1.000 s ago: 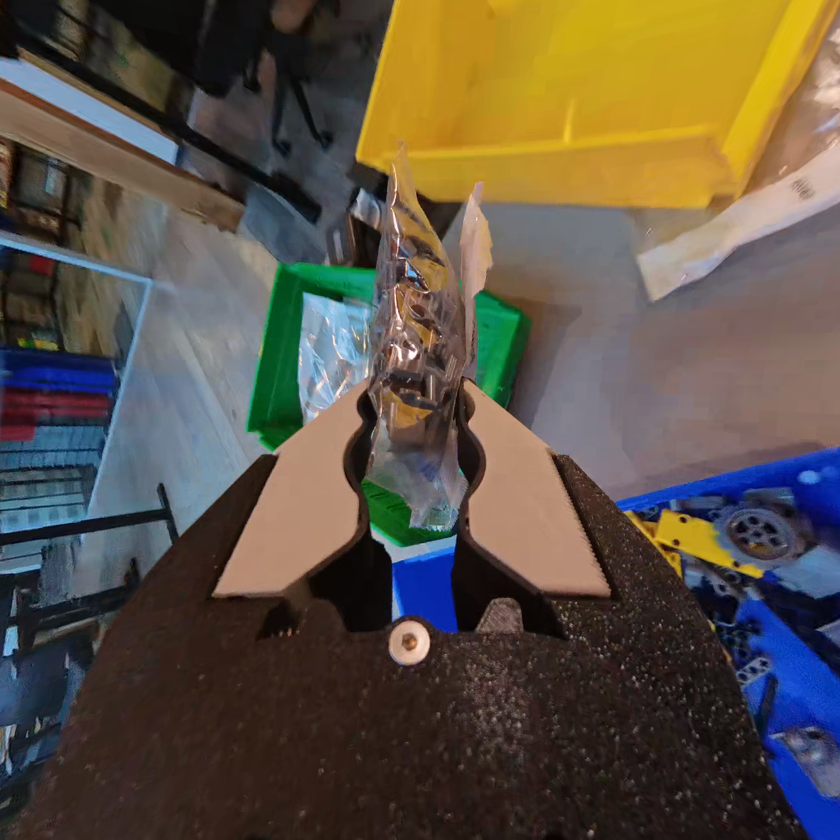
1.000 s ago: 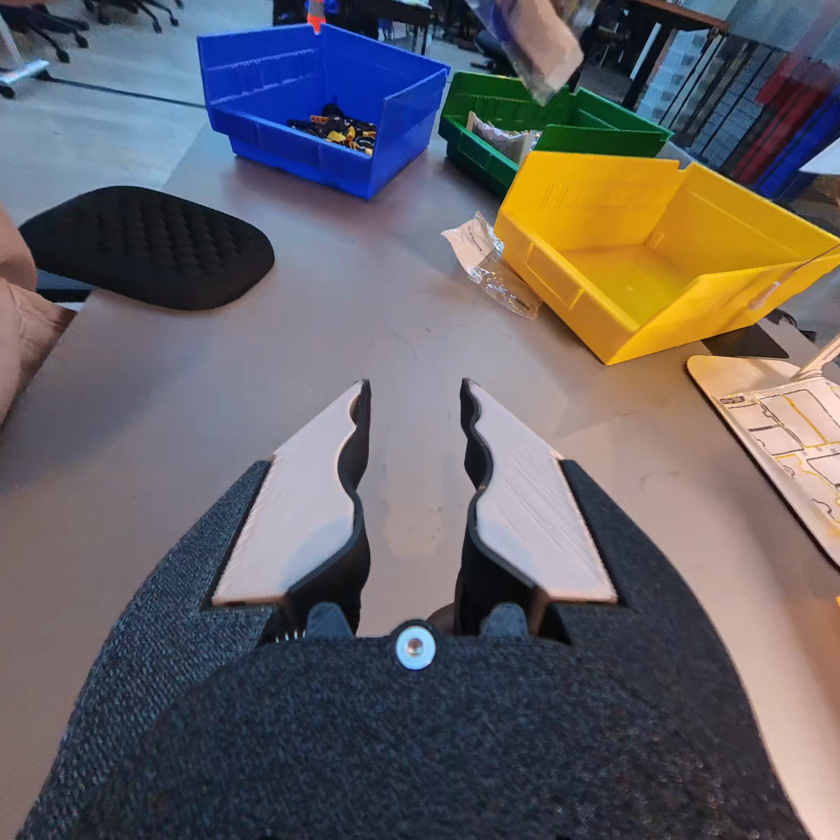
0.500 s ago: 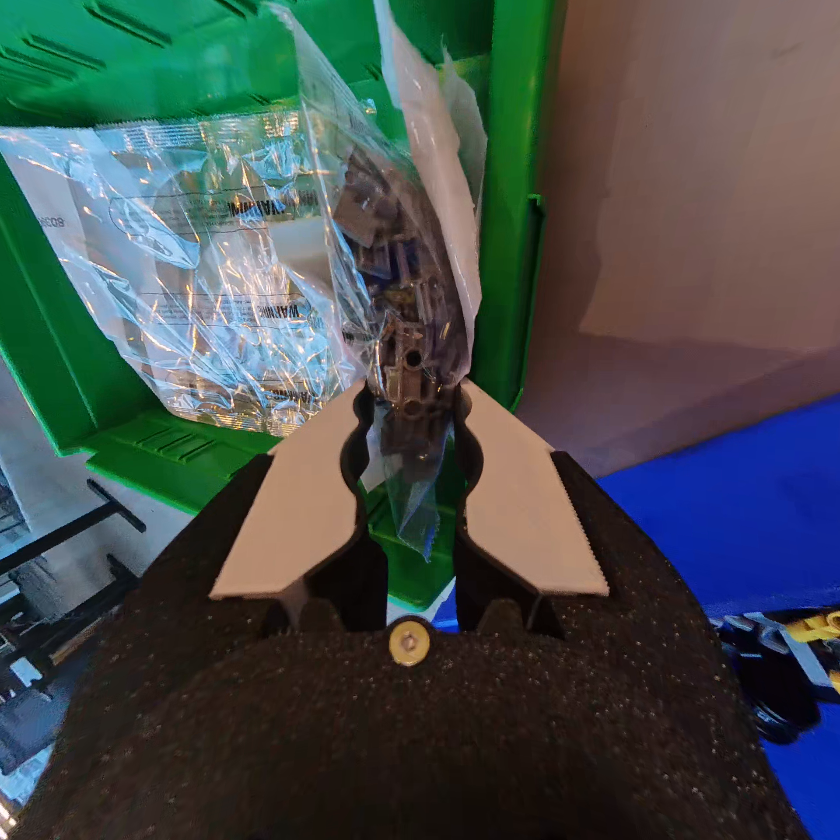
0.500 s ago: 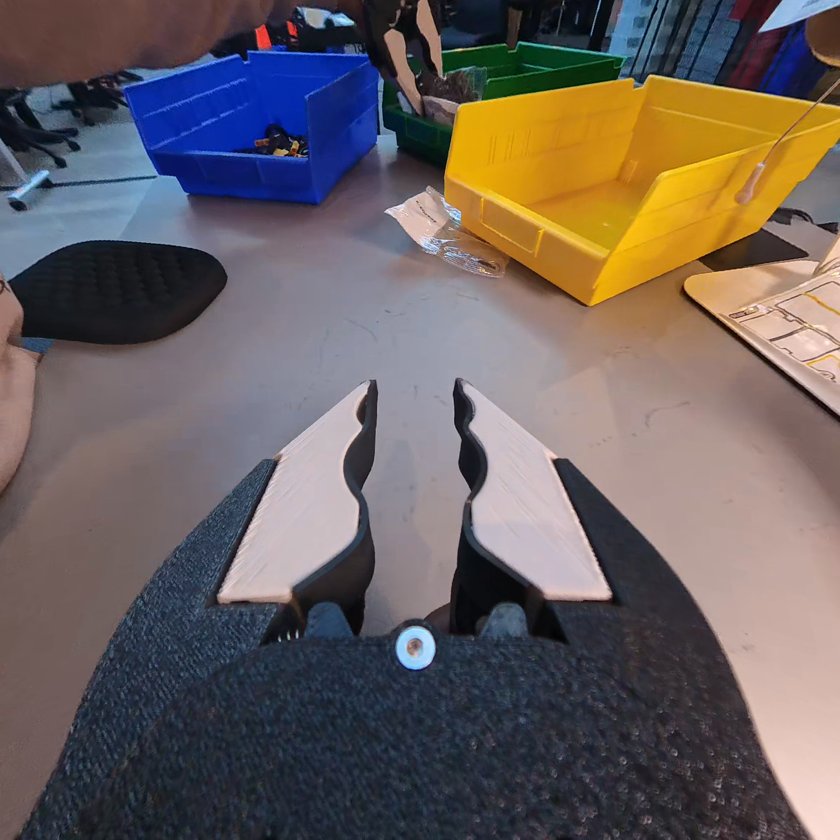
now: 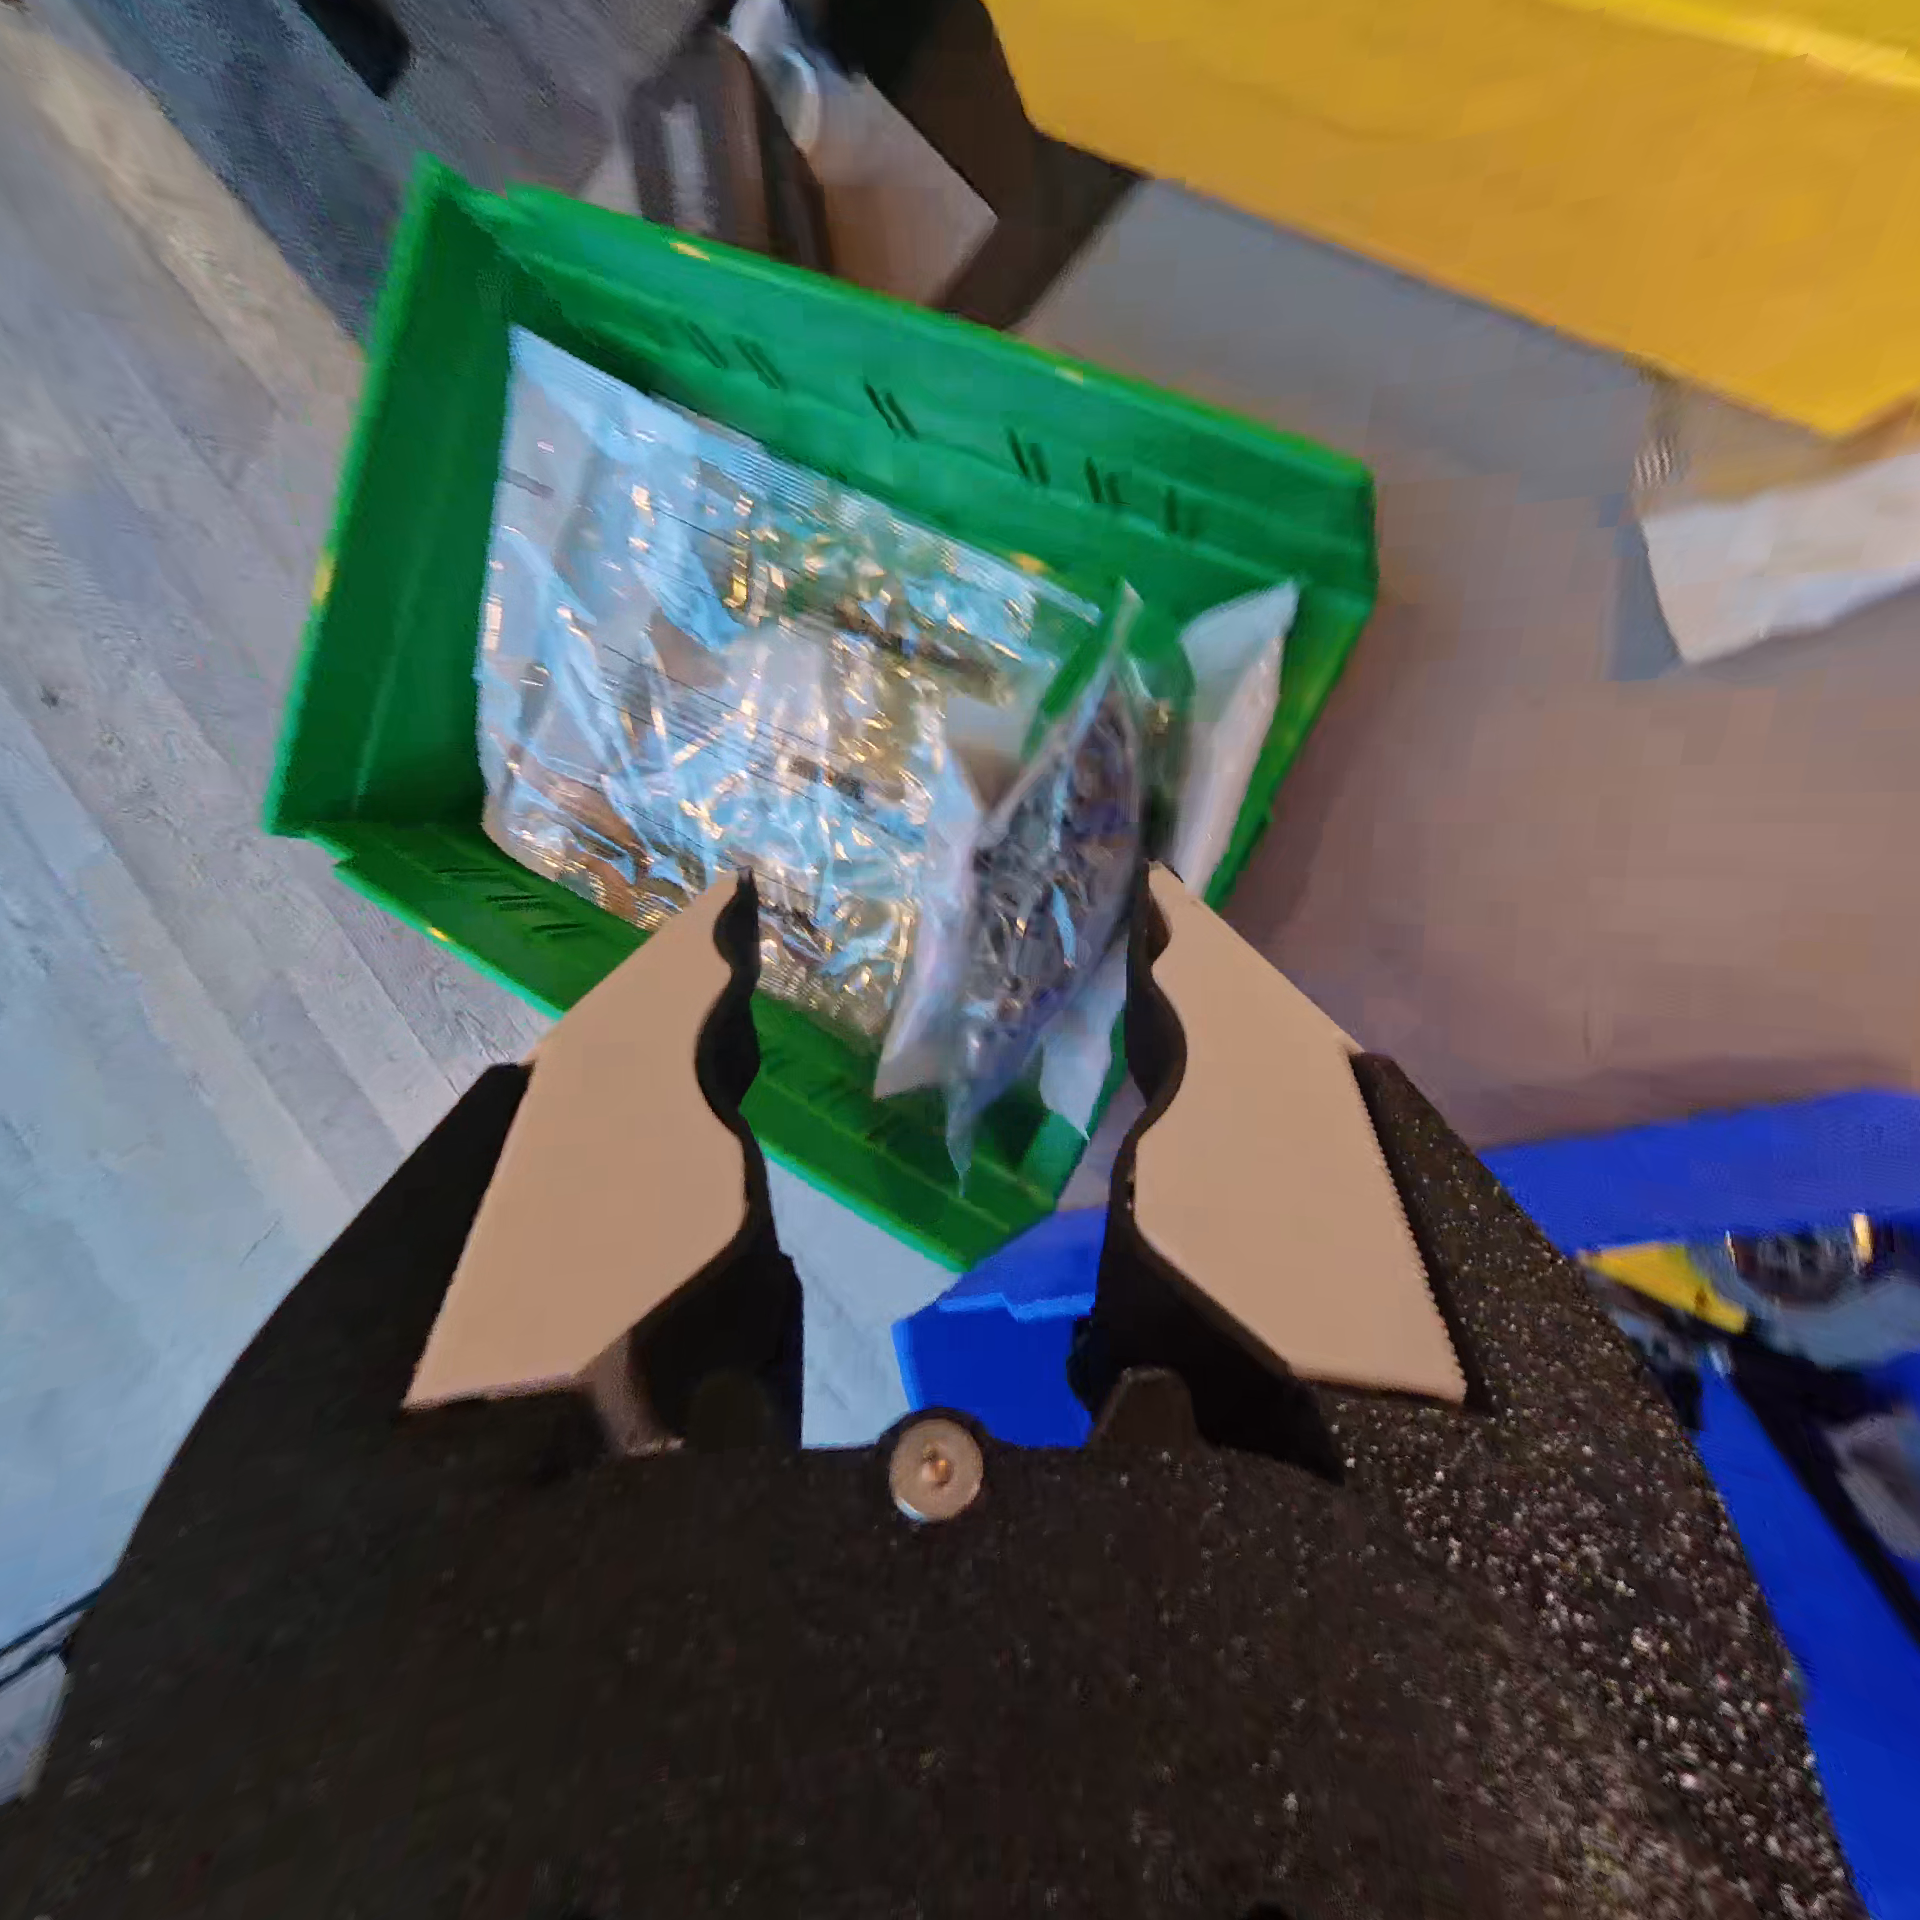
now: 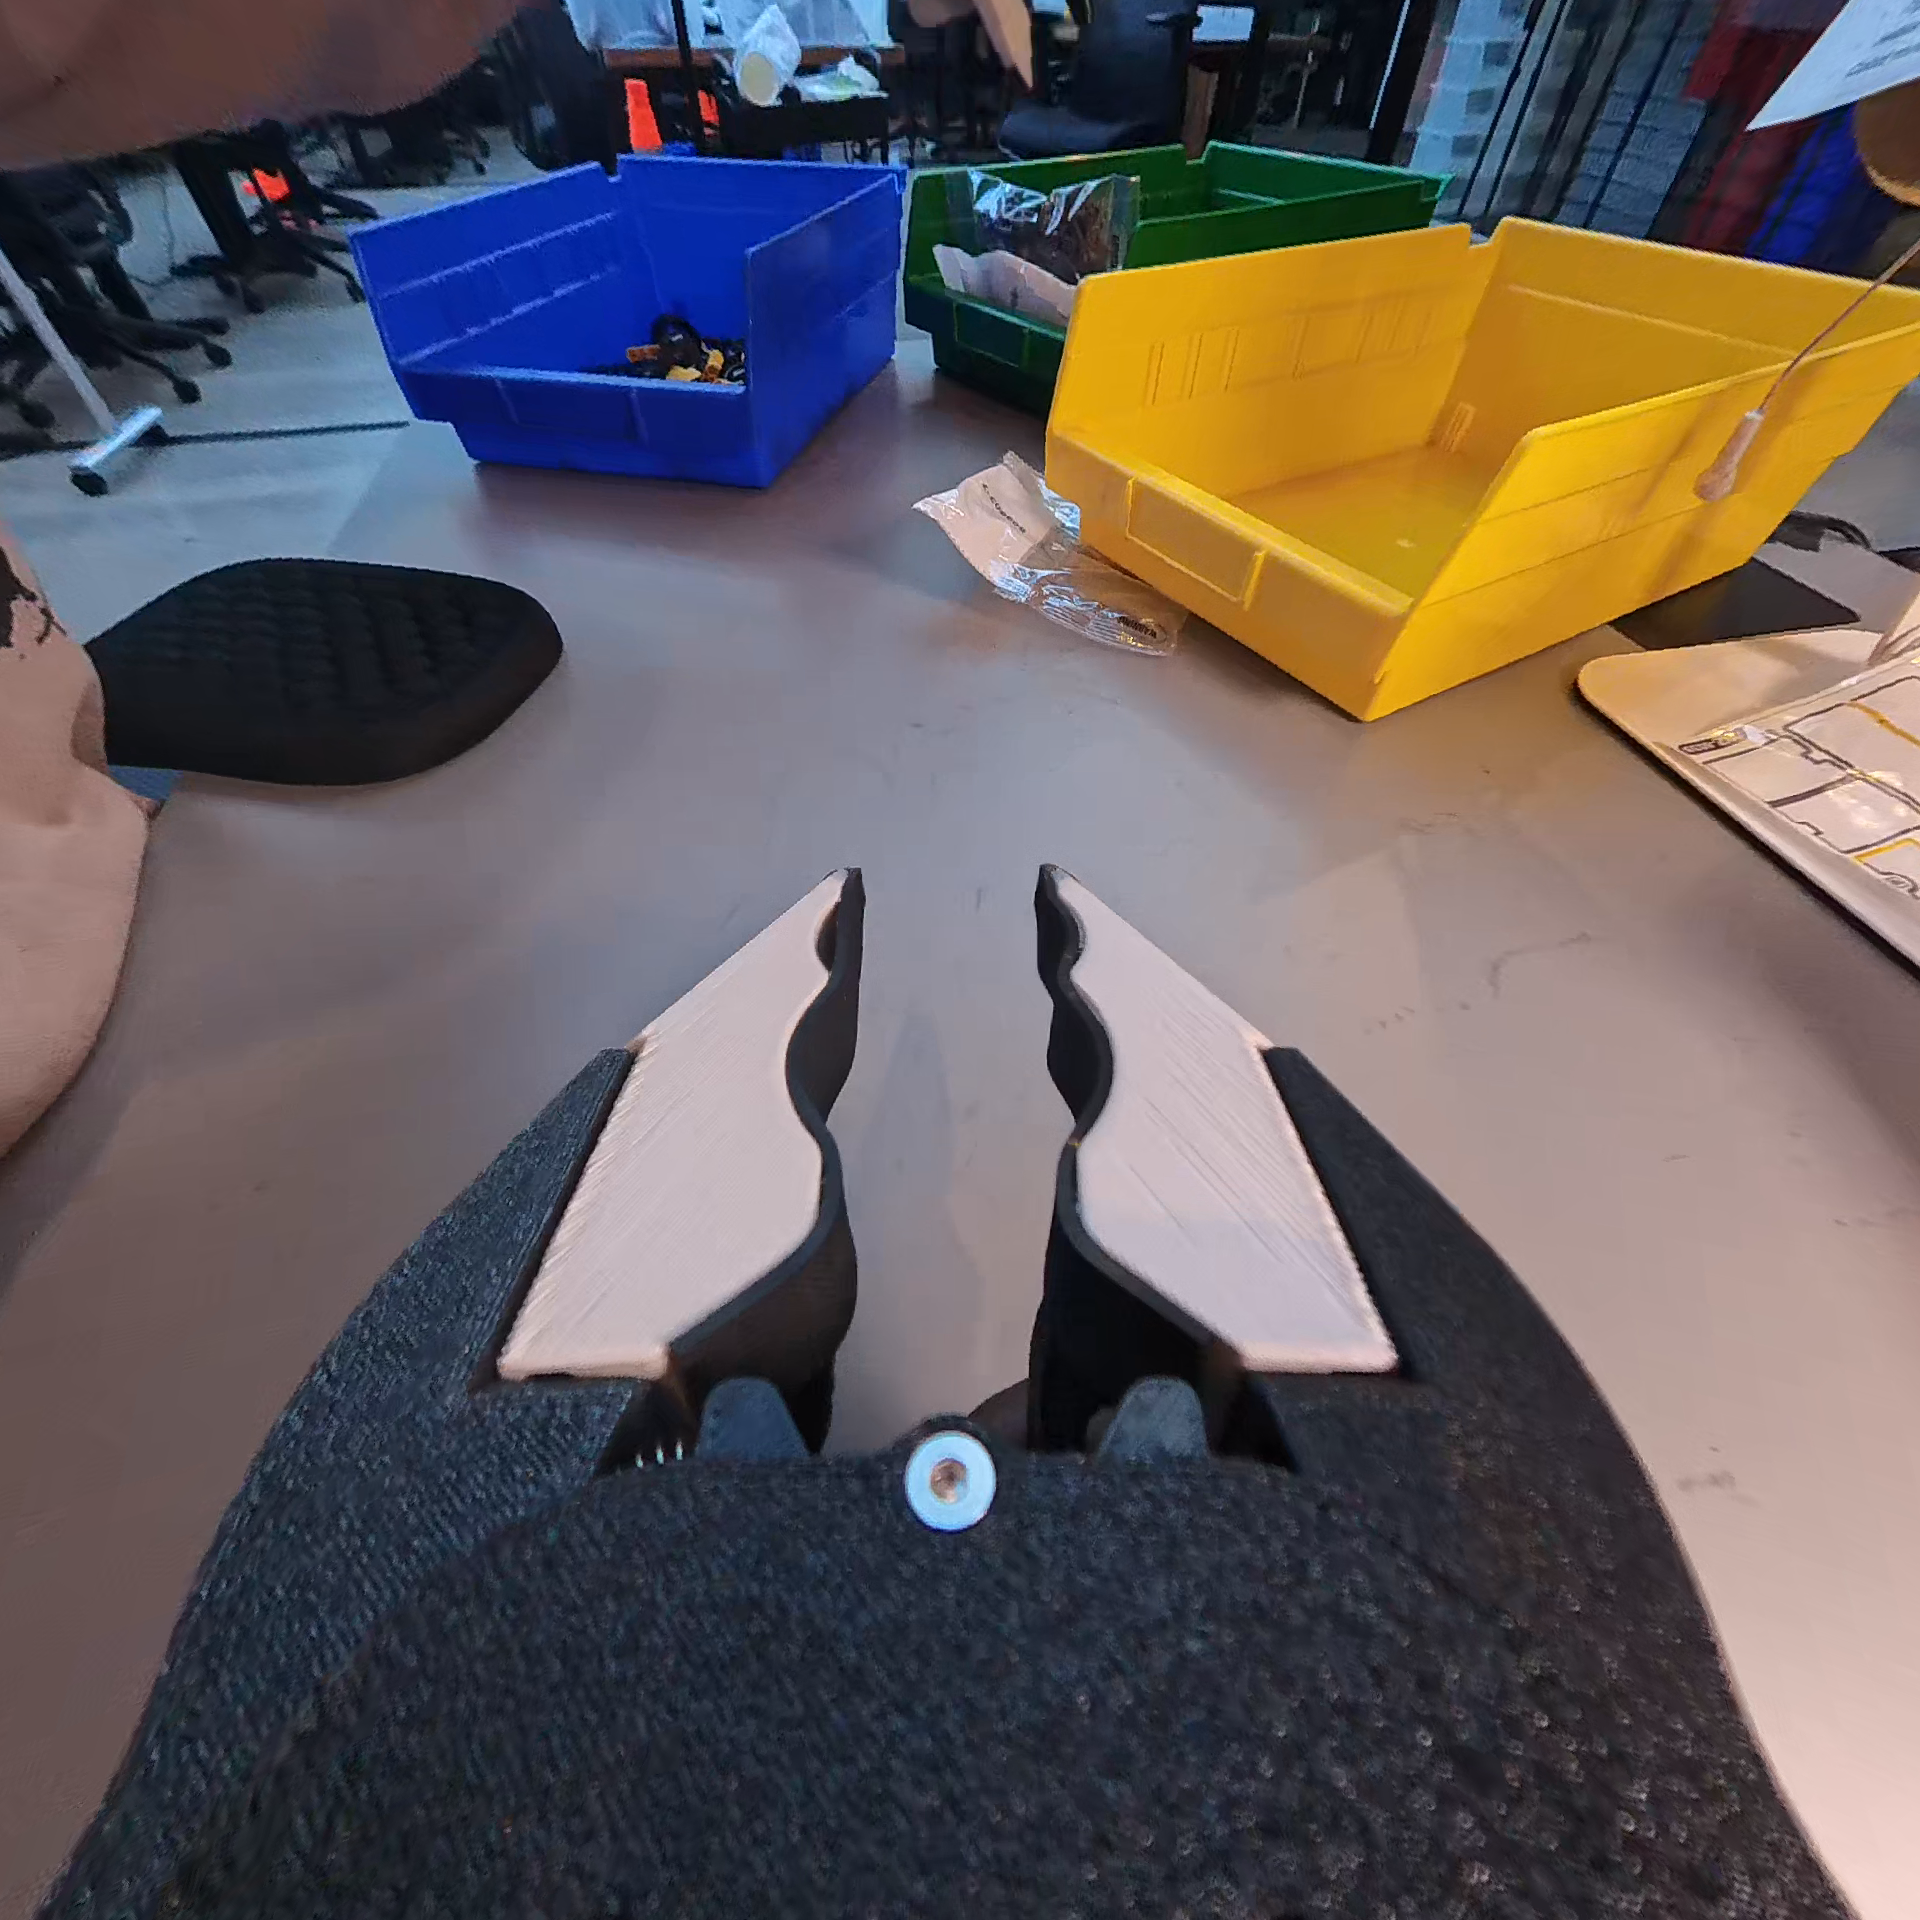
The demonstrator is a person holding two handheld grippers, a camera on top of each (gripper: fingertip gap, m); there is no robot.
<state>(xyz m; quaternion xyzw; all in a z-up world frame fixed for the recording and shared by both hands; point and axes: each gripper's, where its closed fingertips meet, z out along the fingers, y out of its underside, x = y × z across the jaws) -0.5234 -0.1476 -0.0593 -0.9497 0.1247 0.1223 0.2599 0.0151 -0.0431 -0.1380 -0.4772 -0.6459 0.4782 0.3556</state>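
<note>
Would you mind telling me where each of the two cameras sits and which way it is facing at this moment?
Left wrist view: on the left gripper, above the table, tilted down at the green bin holding plastic bags; own fingers spread wide, empty.
Right wrist view: on the right gripper, low over the grey table, facing forward across it; own fingers apart, a sleeve at left.
Shared: green bin, blue bin, yellow bin and the flat bag beside it.

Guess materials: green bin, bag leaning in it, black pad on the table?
Green bin: likely rigid moulded plastic, smooth with ribbed walls. Bag: thin clear film, crinkled and glinting, dark small parts inside. Black pad: looks like soft foam or rubber, matte and dimpled.
</note>
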